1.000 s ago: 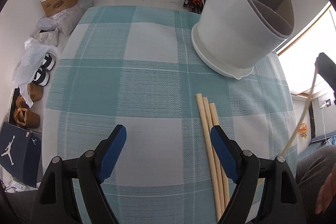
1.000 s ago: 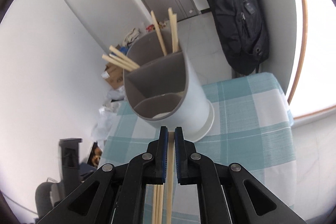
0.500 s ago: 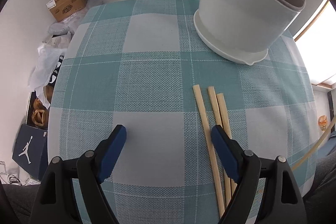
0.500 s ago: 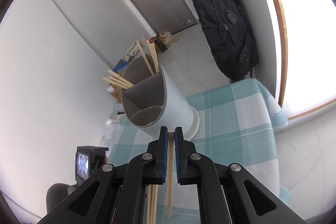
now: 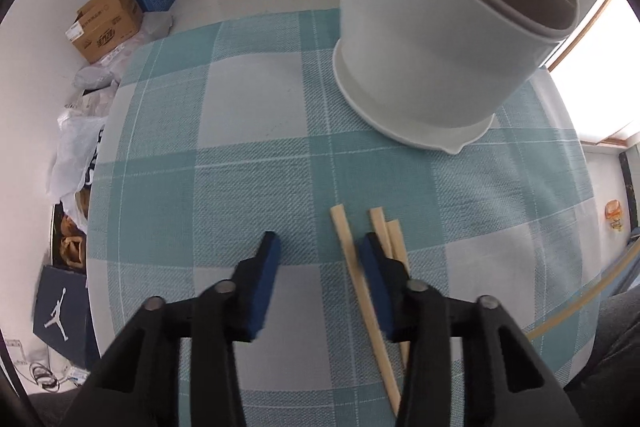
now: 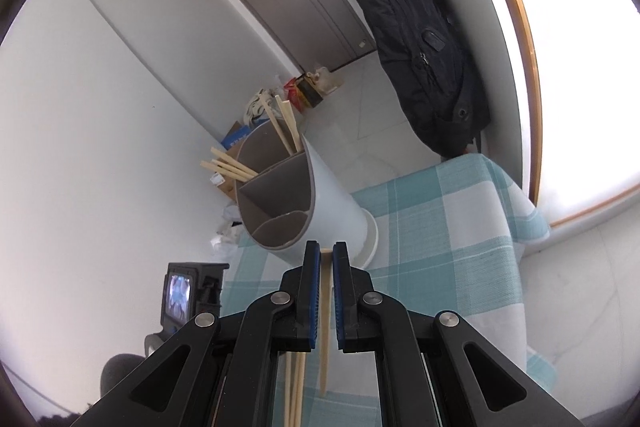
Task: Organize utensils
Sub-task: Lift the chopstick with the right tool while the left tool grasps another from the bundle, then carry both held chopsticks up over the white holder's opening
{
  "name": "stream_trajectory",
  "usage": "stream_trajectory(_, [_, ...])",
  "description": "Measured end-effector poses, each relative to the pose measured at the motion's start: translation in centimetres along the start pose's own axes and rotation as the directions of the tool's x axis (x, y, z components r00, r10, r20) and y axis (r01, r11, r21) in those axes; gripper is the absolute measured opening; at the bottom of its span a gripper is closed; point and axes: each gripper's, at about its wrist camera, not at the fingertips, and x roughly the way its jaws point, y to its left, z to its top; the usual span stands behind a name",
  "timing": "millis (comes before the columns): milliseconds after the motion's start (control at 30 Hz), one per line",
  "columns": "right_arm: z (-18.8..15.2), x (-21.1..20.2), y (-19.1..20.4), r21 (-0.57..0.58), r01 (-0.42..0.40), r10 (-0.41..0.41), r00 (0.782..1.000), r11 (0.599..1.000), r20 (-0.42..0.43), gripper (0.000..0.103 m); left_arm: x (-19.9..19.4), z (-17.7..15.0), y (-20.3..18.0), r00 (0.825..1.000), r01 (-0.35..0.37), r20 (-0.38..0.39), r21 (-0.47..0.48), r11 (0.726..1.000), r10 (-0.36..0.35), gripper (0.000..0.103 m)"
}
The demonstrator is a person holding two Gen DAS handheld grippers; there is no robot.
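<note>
A white divided utensil holder point(image 5: 444, 39) stands on the teal checked tablecloth point(image 5: 248, 179); it also shows in the right wrist view point(image 6: 304, 195) with several wooden chopsticks point(image 6: 280, 131) in its far compartments. Three chopsticks point(image 5: 360, 279) lie on the cloth near me. My left gripper point(image 5: 320, 251) is open low over the cloth, its right finger point(image 5: 374, 267) over those chopsticks. My right gripper point(image 6: 326, 253) is shut on one chopstick point(image 6: 325, 323) and holds it above the table, in front of the holder.
Cardboard boxes point(image 5: 108, 23), bags and shoes lie on the floor left of the table. A black backpack point(image 6: 420, 39) hangs by the window. The held chopstick's far end shows at the table's right edge point(image 5: 580, 303).
My left gripper has moved forward and right, down to the lying chopsticks, and its jaws have narrowed. My right gripper has risen and drawn back from the holder with its chopstick.
</note>
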Motion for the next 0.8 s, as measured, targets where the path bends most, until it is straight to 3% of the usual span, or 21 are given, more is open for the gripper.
stream_trajectory(33, [0.0,0.0,0.0,0.000,-0.002,0.002,1.000,1.000,0.000,0.005,0.0,0.1,0.0,1.000,0.002,-0.002,0.000,1.000,-0.002,0.023])
stream_trajectory(67, [0.0,-0.1,0.0,-0.001,-0.006,0.006,1.000,1.000,0.001,0.005,0.0,0.2,-0.1,1.000,0.005,-0.004,-0.006,1.000,-0.005,0.011])
stream_trajectory(100, [0.0,-0.1,0.1,-0.001,-0.008,0.008,1.000,1.000,0.001,0.005,0.1,0.4,0.0,1.000,0.019,-0.011,-0.017,1.000,-0.020,0.005])
stream_trajectory(333, [-0.1,-0.2,0.4,-0.020,-0.008,0.008,1.000,1.000,0.011,0.005,0.2,1.3,1.2,0.996,0.095,0.008,-0.096,0.991,-0.094,0.002])
stream_trajectory(467, [-0.2,-0.3,0.9,-0.049,-0.003,0.004,1.000,0.999,0.023,0.005,-2.5,1.2,1.8,0.982,0.129,0.152,-0.124,0.984,-0.109,0.002])
stream_trajectory(600, [-0.6,-0.5,1.8,-0.098,0.000,0.004,0.999,0.995,0.044,0.005,-6.7,0.6,1.8,0.940,0.164,0.321,-0.120,0.979,-0.118,0.002])
stream_trajectory(700, [-0.9,-0.7,2.7,-0.131,-0.002,0.009,0.998,0.991,0.055,0.005,-9.1,0.0,1.5,0.906,0.187,0.404,-0.105,0.977,-0.130,0.002])
stream_trajectory(800, [-1.2,-0.7,3.4,-0.158,0.006,0.005,0.998,0.987,0.069,0.005,-10.3,-0.4,1.3,0.883,0.200,0.448,-0.084,0.976,-0.142,0.002])
